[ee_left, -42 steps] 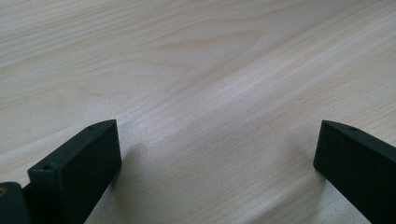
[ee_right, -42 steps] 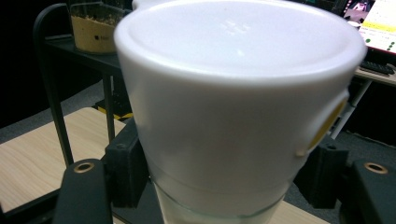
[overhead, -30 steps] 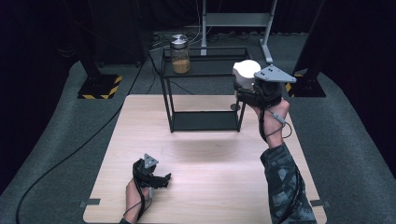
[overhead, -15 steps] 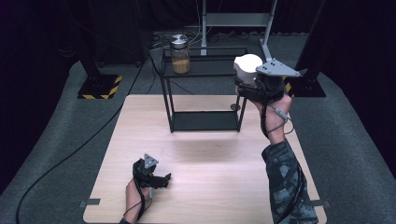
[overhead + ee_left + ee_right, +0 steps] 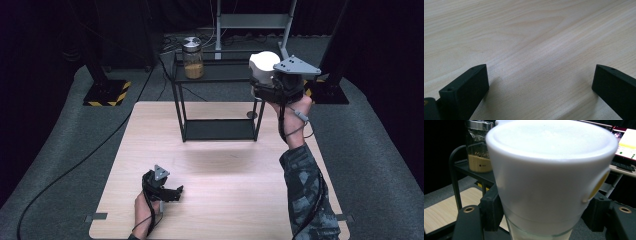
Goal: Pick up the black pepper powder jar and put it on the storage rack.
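The wooden table (image 5: pixel 220 200) fills the lower centre of the high view, mostly bare, with a black two-tier rack (image 5: pixel 218 95) standing at its far edge, upper centre of the frame. On the rack's top shelf, toward the left, sits a glass jar (image 5: pixel 192 57) with a metal lid and tan contents. The right gripper (image 5: pixel 272 85) is raised at the upper right, level with that shelf's right end, its jaws pinching a white-lidded jar (image 5: pixel 549 177) by the sides — in the right gripper view the jar stands upright and close, the tan-filled jar behind it at the upper left.

Judging from this, the step in hand is carrying the white-lidded jar to the top shelf. The next move would call for clearing the shelf's raised rim, then lowering it onto the open right part — well apart from the other jar.

The left gripper (image 5: pixel 162 187) rests low on the table at the lower left, jaws spread wide over bare wood (image 5: pixel 536 50), out of the way.
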